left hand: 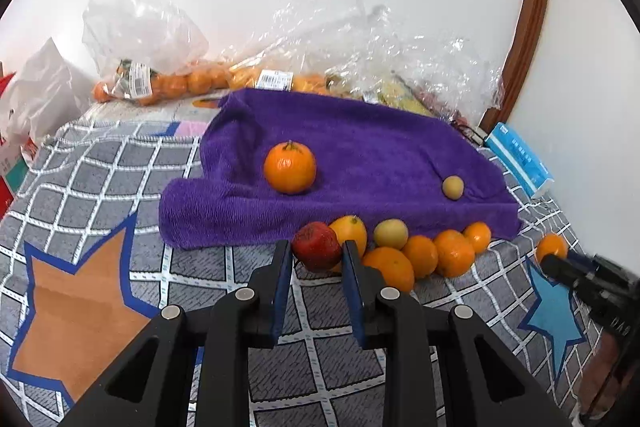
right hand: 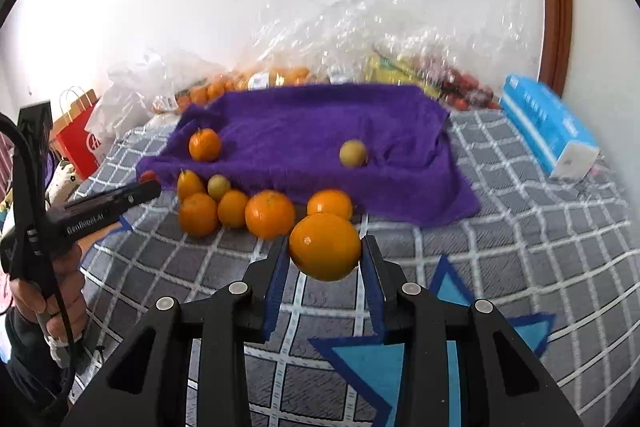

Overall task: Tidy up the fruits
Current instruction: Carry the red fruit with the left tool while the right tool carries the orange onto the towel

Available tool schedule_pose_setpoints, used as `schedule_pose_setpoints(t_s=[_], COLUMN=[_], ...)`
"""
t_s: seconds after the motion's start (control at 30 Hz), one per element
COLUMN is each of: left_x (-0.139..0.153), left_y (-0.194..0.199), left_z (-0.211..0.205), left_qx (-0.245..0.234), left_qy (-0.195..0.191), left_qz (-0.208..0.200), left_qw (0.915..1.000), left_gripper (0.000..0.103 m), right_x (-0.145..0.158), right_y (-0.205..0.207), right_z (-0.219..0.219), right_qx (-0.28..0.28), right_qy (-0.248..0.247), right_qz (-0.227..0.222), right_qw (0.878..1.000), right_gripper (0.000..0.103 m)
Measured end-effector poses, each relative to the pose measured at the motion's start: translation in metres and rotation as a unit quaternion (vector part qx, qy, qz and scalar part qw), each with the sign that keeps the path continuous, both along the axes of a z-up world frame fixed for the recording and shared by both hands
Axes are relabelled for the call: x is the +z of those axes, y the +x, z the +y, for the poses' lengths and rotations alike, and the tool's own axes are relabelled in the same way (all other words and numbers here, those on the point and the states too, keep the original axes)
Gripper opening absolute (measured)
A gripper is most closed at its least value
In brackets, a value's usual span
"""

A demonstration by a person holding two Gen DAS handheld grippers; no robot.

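While 2 fruits, a tangerine [left hand: 289, 167] and a small yellow fruit [left hand: 453, 187], rest on the purple towel [left hand: 360, 143], the left tool [left hand: 316, 255] grips a red apple [left hand: 316, 246], the right tool [right hand: 325, 249] an orange [right hand: 325, 246]; about 6 fruits wait on the bed [left hand: 100, 163] beside the towel.

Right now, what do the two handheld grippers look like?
Both the left gripper and right gripper are matte black, angular frames with silver round pivot pins and blue pads inside the fingers. The left gripper's body carries white lettering and a black cable.
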State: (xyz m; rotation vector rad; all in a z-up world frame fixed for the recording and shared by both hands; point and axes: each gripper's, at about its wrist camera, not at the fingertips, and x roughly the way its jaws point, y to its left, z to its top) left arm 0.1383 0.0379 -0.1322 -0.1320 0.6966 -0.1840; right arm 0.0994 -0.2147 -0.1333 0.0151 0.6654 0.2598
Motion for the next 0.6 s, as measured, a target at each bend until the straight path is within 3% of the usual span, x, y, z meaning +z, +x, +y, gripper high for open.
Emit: schedule_pose_setpoints(t_s=[0.33, 0.6], left_x=[0.045, 0.068], left_y=[-0.01, 0.014], left_z=[0.005, 0.016], left_qx=[0.002, 0.029], left_qy=[0.013, 0.026], left_qz=[-0.009, -0.013], left_qw=[0.9999, 0.9992], left_gripper=[0.024, 0.024], right_x=[0.052, 0.074], right_y=[0.01, 0.037], right_z=[0.005, 0.008], right_qx=[0.008, 0.02], right_qy=[-0.013, 0.005], right_qz=[-0.07, -0.105], right_qw=[0.997, 0.994], right_gripper=[0.036, 0.036])
